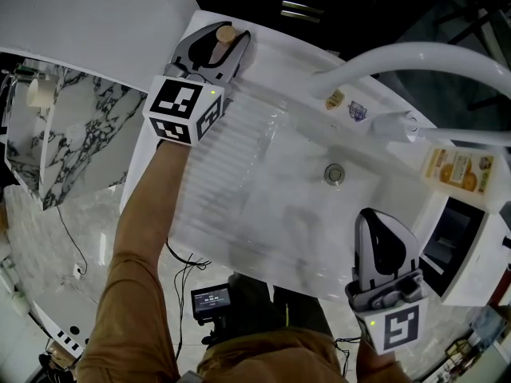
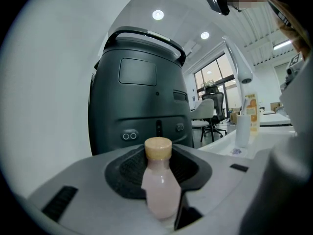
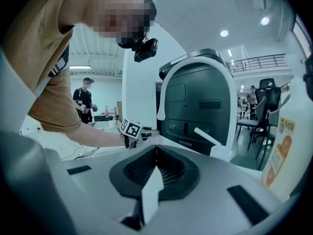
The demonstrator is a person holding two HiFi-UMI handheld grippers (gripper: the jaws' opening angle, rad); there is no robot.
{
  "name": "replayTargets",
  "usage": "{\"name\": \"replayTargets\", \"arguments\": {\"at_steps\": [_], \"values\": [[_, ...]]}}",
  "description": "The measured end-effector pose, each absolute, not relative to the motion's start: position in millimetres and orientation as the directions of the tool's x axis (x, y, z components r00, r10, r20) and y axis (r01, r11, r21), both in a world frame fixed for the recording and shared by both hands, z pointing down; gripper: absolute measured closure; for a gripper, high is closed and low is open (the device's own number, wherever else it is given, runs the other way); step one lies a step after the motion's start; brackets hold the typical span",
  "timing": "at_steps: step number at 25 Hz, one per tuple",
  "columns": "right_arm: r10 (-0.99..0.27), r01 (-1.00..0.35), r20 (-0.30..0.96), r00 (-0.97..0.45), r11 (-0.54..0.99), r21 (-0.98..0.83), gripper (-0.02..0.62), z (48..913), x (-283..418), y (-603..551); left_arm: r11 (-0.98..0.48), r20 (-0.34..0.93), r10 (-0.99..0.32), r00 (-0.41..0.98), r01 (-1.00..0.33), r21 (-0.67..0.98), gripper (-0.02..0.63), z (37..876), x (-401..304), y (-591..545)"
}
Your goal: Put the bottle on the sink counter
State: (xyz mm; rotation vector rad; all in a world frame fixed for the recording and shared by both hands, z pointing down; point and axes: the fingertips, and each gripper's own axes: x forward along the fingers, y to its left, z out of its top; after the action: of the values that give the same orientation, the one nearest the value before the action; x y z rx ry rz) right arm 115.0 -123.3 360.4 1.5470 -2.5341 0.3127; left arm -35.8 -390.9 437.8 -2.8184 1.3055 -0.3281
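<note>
Pink bottle [image 2: 159, 190] with a tan cap is held upright, clamped between the jaws of the left tool [image 1: 217, 45]. It is at the 11 o'clock corner of the white sink [image 1: 263, 222], over the tabletop rim beside the ribbed drainboard [image 1: 231, 158]; whether it touches down I cannot tell. A dark rounded machine [image 2: 139, 92] looms behind it. The right tool [image 1: 375, 226] hangs at 5 o'clock, jaws pressed together on nothing. The faucet [image 1: 415, 58] arches across at 1 o'clock, an orange-labelled carton [image 1: 457, 168] sits at 3 o'clock, and the drain [image 1: 334, 173] lies near centre.
</note>
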Motion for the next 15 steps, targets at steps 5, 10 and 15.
{"name": "replayTargets", "arguments": {"at_steps": [5,10,15], "values": [[-0.854,-0.888,0.243,-0.46,0.449,-0.102,0.591,364,112,-125,-0.654,0.176,-0.753,0.634,-0.749,-0.102,0.474,438,-37,-393],[-0.851,-0.883,0.237,-0.469,0.458,-0.106,0.591,364,106,-127,-0.655,0.169,-0.754,0.634,-0.747,-0.117,0.472,438,-36,-393],[-0.851,-0.882,0.233,-0.471,0.46,-0.104,0.591,360,101,-127,-0.654,0.157,-0.756,0.636,-0.745,-0.132,0.463,438,-35,-392]]}}
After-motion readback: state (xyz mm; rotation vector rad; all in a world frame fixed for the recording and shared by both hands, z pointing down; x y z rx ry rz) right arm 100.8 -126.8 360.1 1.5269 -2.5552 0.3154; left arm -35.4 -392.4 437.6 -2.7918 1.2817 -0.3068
